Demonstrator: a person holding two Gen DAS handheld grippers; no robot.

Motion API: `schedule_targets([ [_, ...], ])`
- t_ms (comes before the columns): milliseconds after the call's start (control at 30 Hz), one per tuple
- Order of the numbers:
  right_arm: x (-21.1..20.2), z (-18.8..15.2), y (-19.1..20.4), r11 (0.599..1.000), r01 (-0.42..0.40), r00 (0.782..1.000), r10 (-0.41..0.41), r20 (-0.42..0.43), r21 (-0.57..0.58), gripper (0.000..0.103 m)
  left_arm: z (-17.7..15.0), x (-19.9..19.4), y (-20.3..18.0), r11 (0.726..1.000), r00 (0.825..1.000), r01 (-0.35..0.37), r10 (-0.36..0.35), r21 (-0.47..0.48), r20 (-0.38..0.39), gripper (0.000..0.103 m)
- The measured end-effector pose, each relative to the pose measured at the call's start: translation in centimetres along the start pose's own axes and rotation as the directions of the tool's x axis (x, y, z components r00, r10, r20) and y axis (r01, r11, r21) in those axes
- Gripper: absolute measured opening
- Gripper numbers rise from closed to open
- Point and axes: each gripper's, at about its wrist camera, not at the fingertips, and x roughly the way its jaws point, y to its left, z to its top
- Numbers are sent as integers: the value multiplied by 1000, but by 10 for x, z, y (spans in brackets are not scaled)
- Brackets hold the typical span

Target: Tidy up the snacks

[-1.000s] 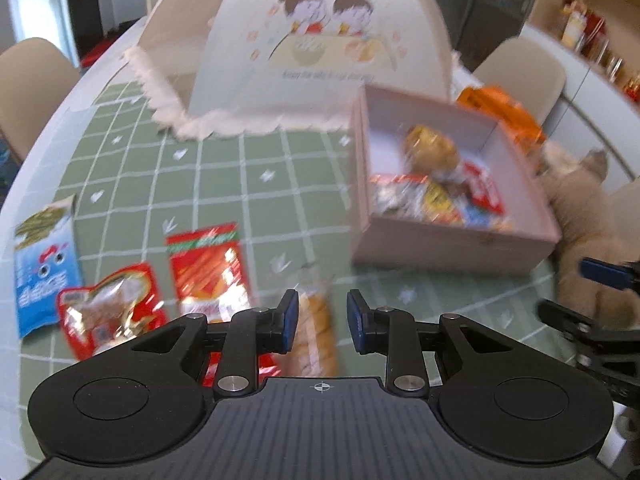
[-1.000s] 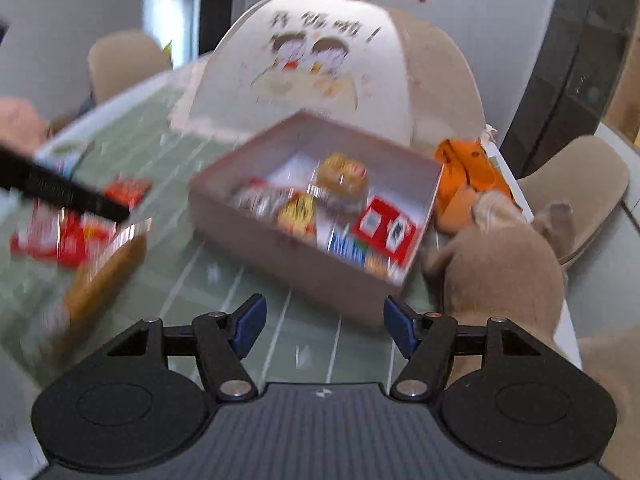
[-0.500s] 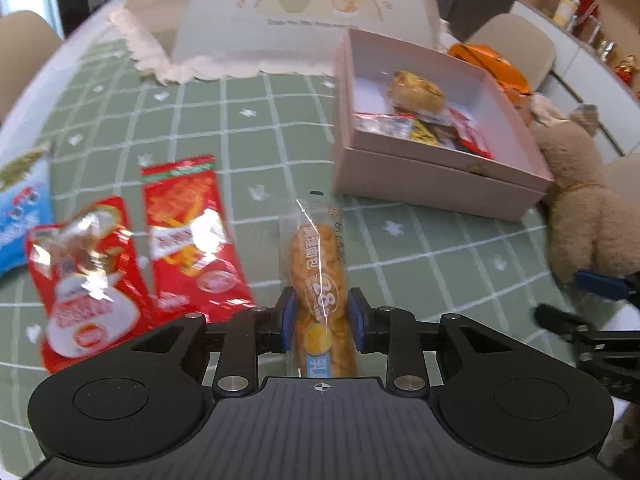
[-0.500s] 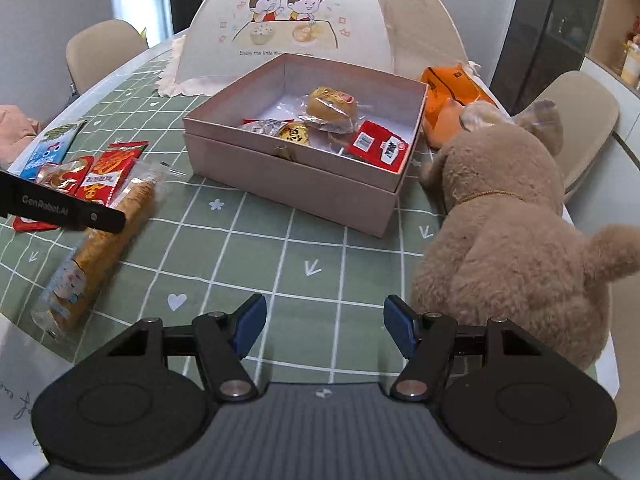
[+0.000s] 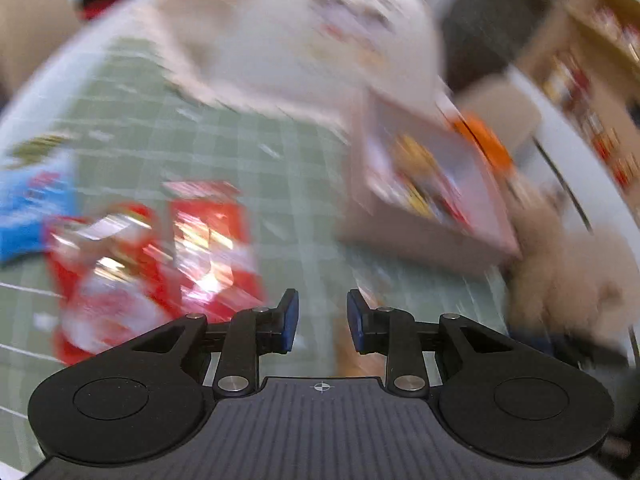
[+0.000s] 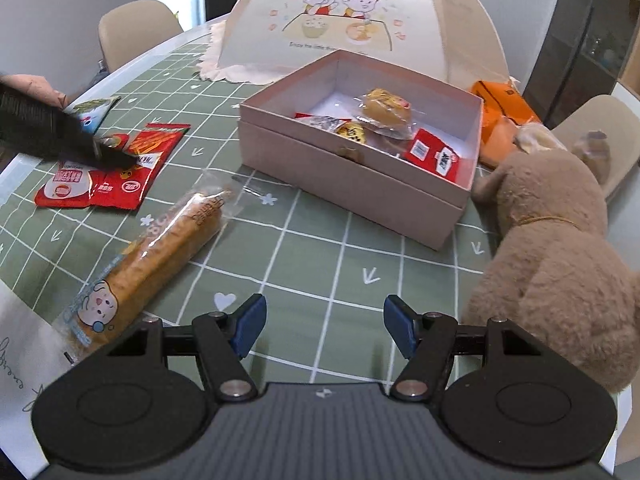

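A pink open box point(image 6: 348, 184) holds several wrapped snacks point(image 6: 386, 110); it shows blurred in the left wrist view point(image 5: 424, 236). A long bread stick in clear wrap point(image 6: 156, 252) lies on the green checked cloth, free of any gripper. Two red packets point(image 6: 128, 168) and a blue packet point(image 6: 90, 110) lie to the left, also blurred in the left wrist view point(image 5: 200, 248). My left gripper point(image 5: 319, 316) is slightly open and empty, over the red packets; its tip shows in the right wrist view point(image 6: 108, 156). My right gripper point(image 6: 322, 324) is open and empty above the cloth.
A domed food cover point(image 6: 360, 20) stands behind the box. A brown plush toy point(image 6: 552, 252) sits right of the box, an orange pouch point(image 6: 504, 108) behind it. Chairs point(image 6: 136, 32) ring the table. The table edge runs along the near left.
The left gripper let go of the bread stick, which now lies on the cloth, and swung left over the red packets. The right gripper moved a little closer to the box.
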Motion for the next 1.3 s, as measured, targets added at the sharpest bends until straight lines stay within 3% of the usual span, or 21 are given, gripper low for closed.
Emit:
schedule_targets([
  [100,1,0,4,1000,-6,1000,6,-7,-2,66,17,-9,58,982,984,-120,137,-144,114,30],
  [167,2,0,6,1000,-9,1000,9,-14,-2,66,27,-11,97,947,948,-223,266,-233,173,30],
  [200,1,-1,7,1000,-9,1000,8,-18,-4,66,33,-11,122,915,922,-273,337,-297,190,30],
  [267,0,-1,10,1000,-2,1000,2,-23,-12,66,45,-6,164,867,900,-301,396,-398,181,30],
  [367,-2,-2,13,1000,6,999,-7,-36,-29,66,56,10,204,822,886,-346,445,-453,130,30],
  [400,-3,-2,15,999,9,999,-10,-40,-37,66,59,16,210,824,888,-349,443,-447,123,31],
  [467,-4,-1,17,998,12,999,-14,-42,-54,66,63,23,211,859,898,-322,410,-398,157,31],
  [600,-5,7,21,998,-22,999,21,-29,-51,66,62,35,176,933,927,-313,341,-179,155,31],
  [767,-6,35,41,992,-109,993,111,30,-60,66,38,36,136,975,966,-218,223,-49,128,32],
  [967,32,79,96,977,-168,981,178,71,-129,66,4,24,115,992,990,-117,121,-52,72,32],
  [1167,89,114,134,978,-196,979,200,49,-72,66,-14,-17,130,980,989,-100,117,-170,91,29],
  [1300,115,124,150,970,-223,975,223,-21,-95,70,-33,-31,124,984,1000,12,-9,-180,16,29],
])
